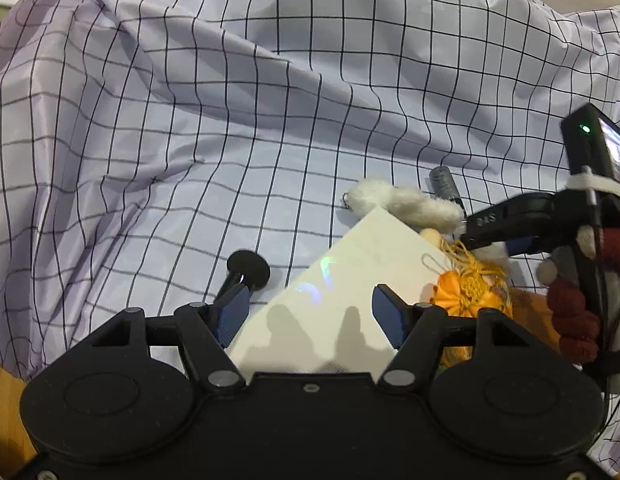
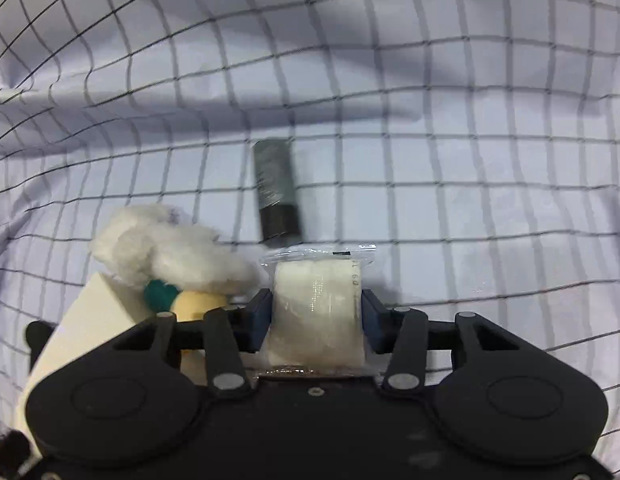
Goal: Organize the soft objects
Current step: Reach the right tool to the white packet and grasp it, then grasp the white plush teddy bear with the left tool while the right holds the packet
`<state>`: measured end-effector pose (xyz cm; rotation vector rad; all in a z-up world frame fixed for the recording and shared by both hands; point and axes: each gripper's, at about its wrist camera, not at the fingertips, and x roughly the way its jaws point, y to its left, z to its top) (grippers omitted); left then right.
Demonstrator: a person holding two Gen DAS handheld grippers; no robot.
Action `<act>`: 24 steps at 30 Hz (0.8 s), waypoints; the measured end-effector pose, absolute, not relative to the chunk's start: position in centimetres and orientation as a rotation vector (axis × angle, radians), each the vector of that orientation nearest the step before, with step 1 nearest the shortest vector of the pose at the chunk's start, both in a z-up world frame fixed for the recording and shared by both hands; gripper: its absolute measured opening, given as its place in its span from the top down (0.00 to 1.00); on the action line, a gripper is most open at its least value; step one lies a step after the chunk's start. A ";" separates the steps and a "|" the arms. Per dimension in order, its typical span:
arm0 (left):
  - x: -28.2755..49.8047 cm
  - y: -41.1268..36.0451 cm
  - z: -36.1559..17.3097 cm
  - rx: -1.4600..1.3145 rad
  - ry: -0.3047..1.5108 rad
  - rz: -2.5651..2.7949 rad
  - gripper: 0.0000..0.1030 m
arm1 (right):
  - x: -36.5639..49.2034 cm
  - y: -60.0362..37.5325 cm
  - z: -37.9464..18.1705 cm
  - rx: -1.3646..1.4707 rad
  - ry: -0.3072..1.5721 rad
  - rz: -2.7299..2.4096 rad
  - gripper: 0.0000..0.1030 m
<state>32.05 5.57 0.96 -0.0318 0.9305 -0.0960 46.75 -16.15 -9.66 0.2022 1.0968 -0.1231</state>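
Right tool (image 2: 316,312) clamped on slippery wrapped white pad (image 2: 316,300), risks squirting out; left tool (image 1: 306,316) half open, empty.

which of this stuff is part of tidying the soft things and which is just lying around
Part of the job:
- white soft pad in clear plastic wrap, gripped by the right gripper
- fluffy white wool toy
- orange fabric flower with yellow tassel
- dark red knitted piece
- white box

Just lying about:
- dark grey cylinder
- black round-headed peg
- checked cloth
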 end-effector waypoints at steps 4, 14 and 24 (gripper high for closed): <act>33.5 4.6 1.6 -0.005 0.922 -0.116 0.38 | 46.2 -17.6 -8.9 0.149 1.049 -0.170 0.56; 40.5 0.2 2.0 0.079 0.919 -0.162 0.21 | 44.9 -21.4 -8.0 0.128 1.002 -0.207 0.55; 42.9 -0.2 -0.2 0.124 1.009 -0.087 0.22 | 43.9 -21.7 -7.6 0.142 0.990 -0.171 0.55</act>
